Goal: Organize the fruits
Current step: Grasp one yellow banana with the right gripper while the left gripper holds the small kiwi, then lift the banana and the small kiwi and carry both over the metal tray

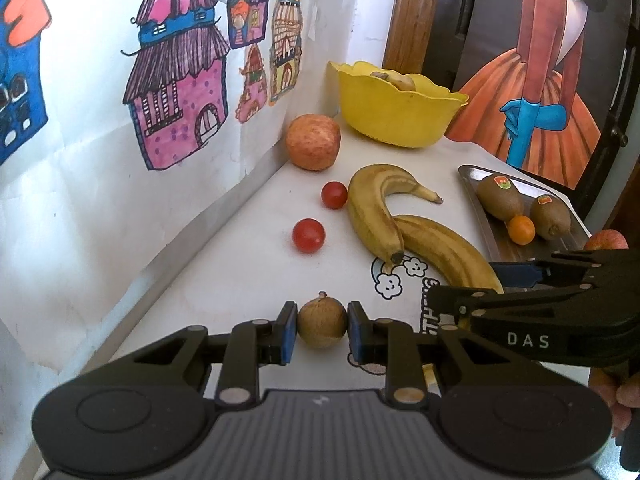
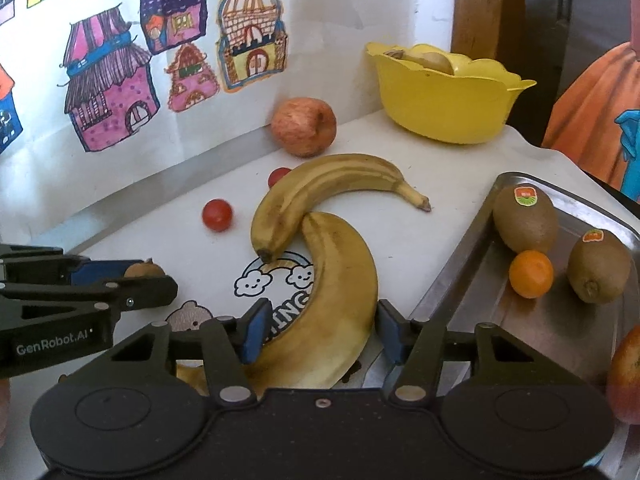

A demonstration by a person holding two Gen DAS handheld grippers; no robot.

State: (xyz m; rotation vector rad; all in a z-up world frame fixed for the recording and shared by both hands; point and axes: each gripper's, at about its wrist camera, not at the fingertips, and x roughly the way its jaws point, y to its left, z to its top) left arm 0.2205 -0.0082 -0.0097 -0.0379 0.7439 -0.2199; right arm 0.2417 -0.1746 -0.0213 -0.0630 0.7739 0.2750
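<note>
A small brown round fruit [image 1: 322, 327] is pinched between the blue pads of the left gripper [image 1: 322, 332], near the front edge of the white counter [image 1: 248, 264]. The right gripper [image 2: 320, 330] is spread around the nearer banana [image 2: 336, 300], its pads just beside the peel on either side; contact cannot be told. A second banana [image 2: 320, 188] lies touching the first toward the counter's middle. Two cherry tomatoes [image 1: 308, 235] and an apple [image 1: 313, 142] are seen along the wall edge, a yellow bowl [image 1: 400, 116] at the far corner. Two kiwis [image 2: 525, 219] and a small orange [image 2: 531, 273] are held in the steel tray [image 2: 472, 292] at the right edge.
</note>
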